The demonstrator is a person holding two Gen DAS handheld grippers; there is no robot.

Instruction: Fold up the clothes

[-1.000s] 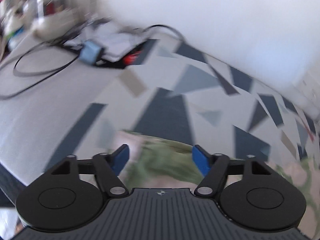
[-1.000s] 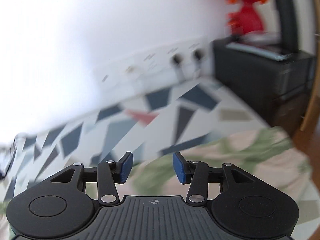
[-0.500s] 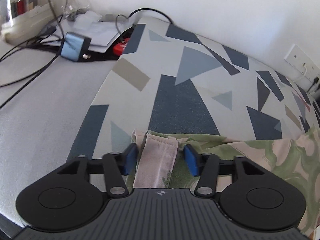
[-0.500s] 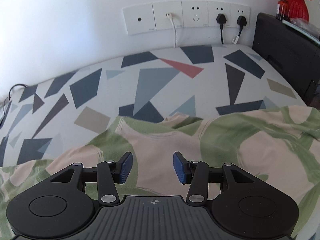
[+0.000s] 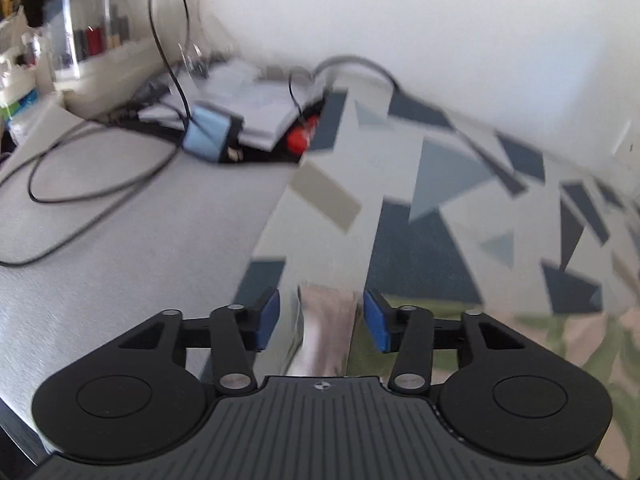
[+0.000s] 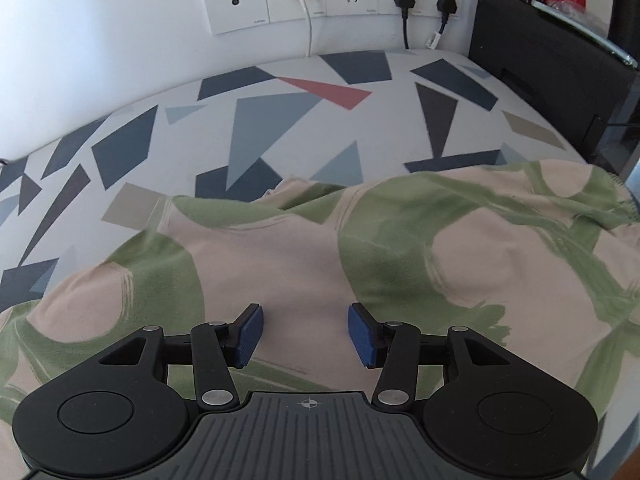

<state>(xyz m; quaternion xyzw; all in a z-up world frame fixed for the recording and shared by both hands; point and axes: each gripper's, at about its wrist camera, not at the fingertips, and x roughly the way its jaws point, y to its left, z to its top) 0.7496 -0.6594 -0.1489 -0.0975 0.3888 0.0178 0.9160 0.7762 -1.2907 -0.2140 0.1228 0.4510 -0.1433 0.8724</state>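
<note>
Green-and-beige garment (image 6: 304,264) spread low in right wrist frame, on patterned bed cover (image 6: 280,120). Right tongs (image 6: 306,336) parted above mid-cloth, pads clear of fabric, nothing gripped. Left tongs (image 5: 322,320) in lower centre of blurred left view, jaws just widened, straddling pale folded edge strip (image 5: 326,320); blue pads (image 5: 270,318) apart from it, released. Cables and clutter upper left. Step judged: seeking grip points for 1st fold. Next: close left on strip, right on an edge.
</note>
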